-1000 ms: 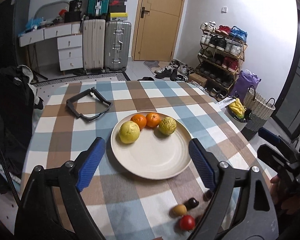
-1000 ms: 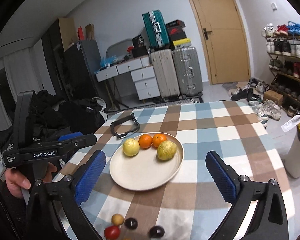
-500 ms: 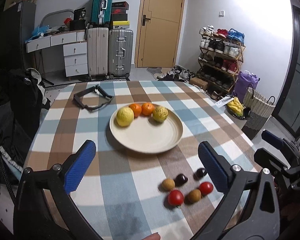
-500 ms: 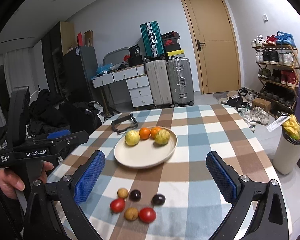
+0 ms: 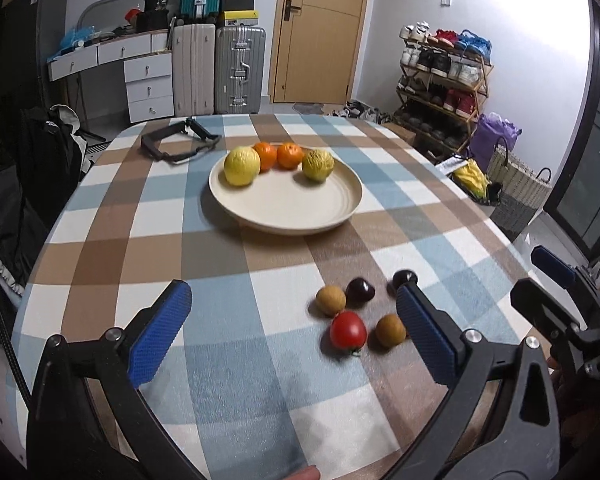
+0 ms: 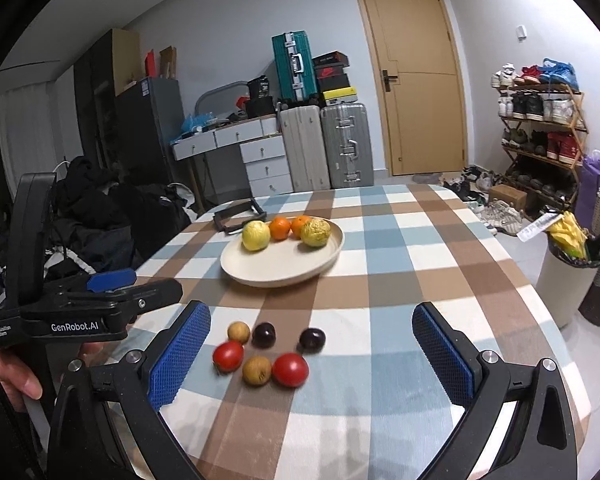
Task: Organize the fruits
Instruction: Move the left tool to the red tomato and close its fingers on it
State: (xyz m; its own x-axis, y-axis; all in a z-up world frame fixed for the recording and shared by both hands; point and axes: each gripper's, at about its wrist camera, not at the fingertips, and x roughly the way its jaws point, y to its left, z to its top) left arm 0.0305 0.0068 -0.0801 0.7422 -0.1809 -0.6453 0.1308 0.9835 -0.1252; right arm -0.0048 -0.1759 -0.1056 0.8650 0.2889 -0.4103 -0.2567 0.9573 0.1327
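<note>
Four citrus fruits [image 5: 242, 166] on cream plate [image 5: 292, 216]

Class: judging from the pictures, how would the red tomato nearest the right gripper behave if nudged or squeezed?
The tomato looks round and glossy, so it would probably roll on the flat tablecloth. Its smooth skin may slip against the open right gripper, and hard squeezing might bruise it.
</note>
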